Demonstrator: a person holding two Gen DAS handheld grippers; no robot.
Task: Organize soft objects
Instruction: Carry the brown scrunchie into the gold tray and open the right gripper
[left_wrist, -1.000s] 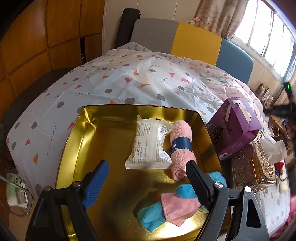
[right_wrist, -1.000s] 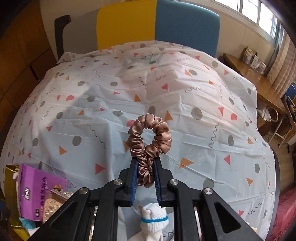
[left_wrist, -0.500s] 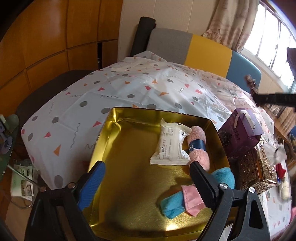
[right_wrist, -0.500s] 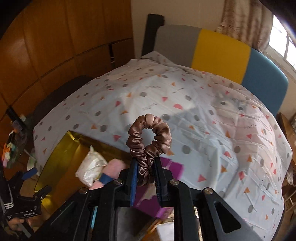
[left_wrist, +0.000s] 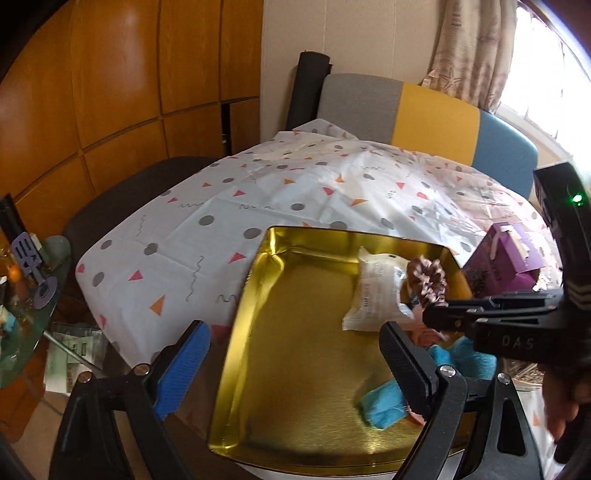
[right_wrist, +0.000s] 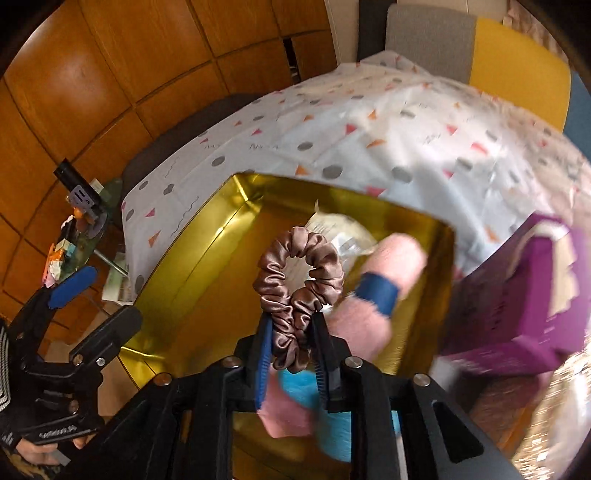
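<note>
A gold metal tray (left_wrist: 295, 302) (right_wrist: 207, 236) lies on the patterned tablecloth. In it are a white plastic packet (left_wrist: 373, 291) (right_wrist: 343, 236), a rolled pink towel with a blue band (right_wrist: 384, 284), and blue and pink cloths (left_wrist: 384, 406) (right_wrist: 295, 410). My right gripper (right_wrist: 290, 332) is shut on a brown satin scrunchie (right_wrist: 299, 273) (left_wrist: 428, 280) and holds it above the tray's right part, over the packet and towel. My left gripper (left_wrist: 291, 343) (right_wrist: 96, 295) is open and empty, at the tray's near left edge.
A purple gift box (left_wrist: 506, 258) (right_wrist: 524, 295) stands right of the tray, with an ornate gold box (right_wrist: 554, 424) nearer. A grey, yellow and blue chair back (left_wrist: 424, 110) is beyond the table. A cluttered glass side table (left_wrist: 26, 302) stands at the left.
My right gripper swung left with the scrunchie, from over the bare tablecloth to above the tray. The left gripper drew back and left, toward the tray's near left edge.
</note>
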